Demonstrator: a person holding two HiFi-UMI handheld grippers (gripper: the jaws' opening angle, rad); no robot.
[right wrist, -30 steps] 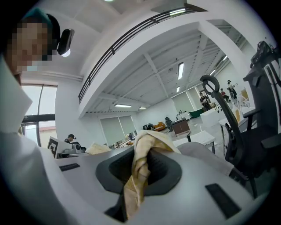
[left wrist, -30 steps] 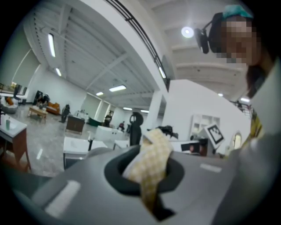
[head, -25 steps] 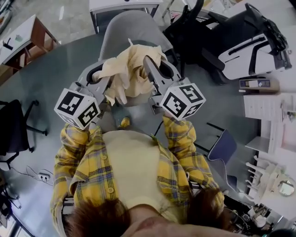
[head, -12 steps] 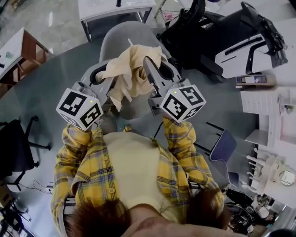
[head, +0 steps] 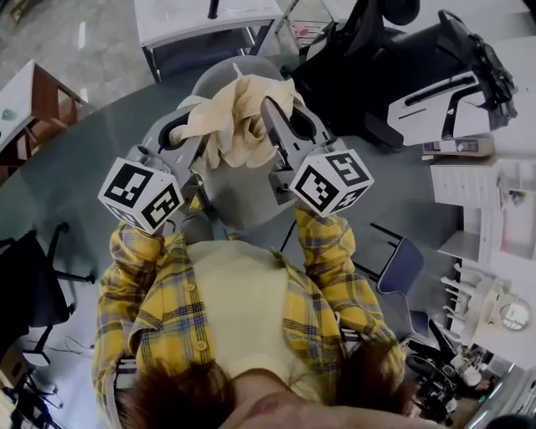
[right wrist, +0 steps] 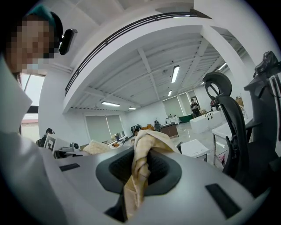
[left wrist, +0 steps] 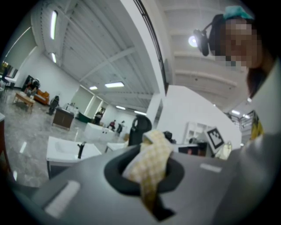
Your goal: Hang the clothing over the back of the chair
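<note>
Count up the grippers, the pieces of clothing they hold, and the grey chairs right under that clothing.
Grippers: 2 (left gripper, right gripper)
Yellow clothing: 1
Grey chair: 1
Total: 4

Strip lights [right wrist: 174,74] are glowing on the white ceiling [right wrist: 131,39] above the jaws. A white desk [head: 188,18] is standing beyond them on glossy grey floor [head: 75,180], with a black office chair [right wrist: 235,132] sitting to their right and a wood-framed table [head: 52,94] to their left.
</note>
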